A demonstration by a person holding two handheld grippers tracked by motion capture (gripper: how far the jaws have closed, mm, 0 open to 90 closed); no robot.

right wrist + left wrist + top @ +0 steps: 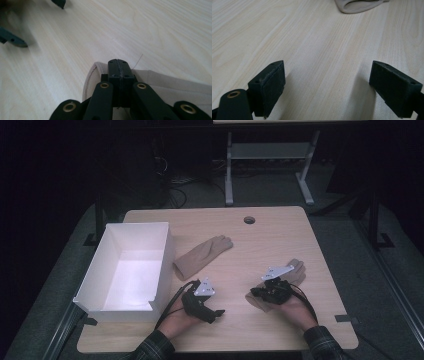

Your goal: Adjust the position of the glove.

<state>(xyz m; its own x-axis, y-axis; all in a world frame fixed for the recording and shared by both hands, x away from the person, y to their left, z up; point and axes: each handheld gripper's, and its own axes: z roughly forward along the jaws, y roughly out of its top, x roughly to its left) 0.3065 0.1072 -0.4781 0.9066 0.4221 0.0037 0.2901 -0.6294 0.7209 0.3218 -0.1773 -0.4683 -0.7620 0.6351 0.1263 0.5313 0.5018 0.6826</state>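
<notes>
Two beige gloves lie on the wooden table [280,235]. One glove [202,252] [359,5] rests flat beside the white box, fingers pointing to the far right. The other glove [297,270] [162,82] lies under my right gripper [254,294] [119,67], whose jaws are pressed together at the edge of its cuff, pinching the fabric. My left gripper [216,315] [328,87] hovers low over bare wood with its jaws wide apart and nothing between them. One of the left gripper's fingers [12,40] shows at the far left of the right gripper view.
An open white box [162,255] stands on the table's left side, empty inside. A round cable hole [249,220] sits near the far edge. Bare wood lies between the two grippers and along the right side. A desk frame [270,150] stands beyond the table.
</notes>
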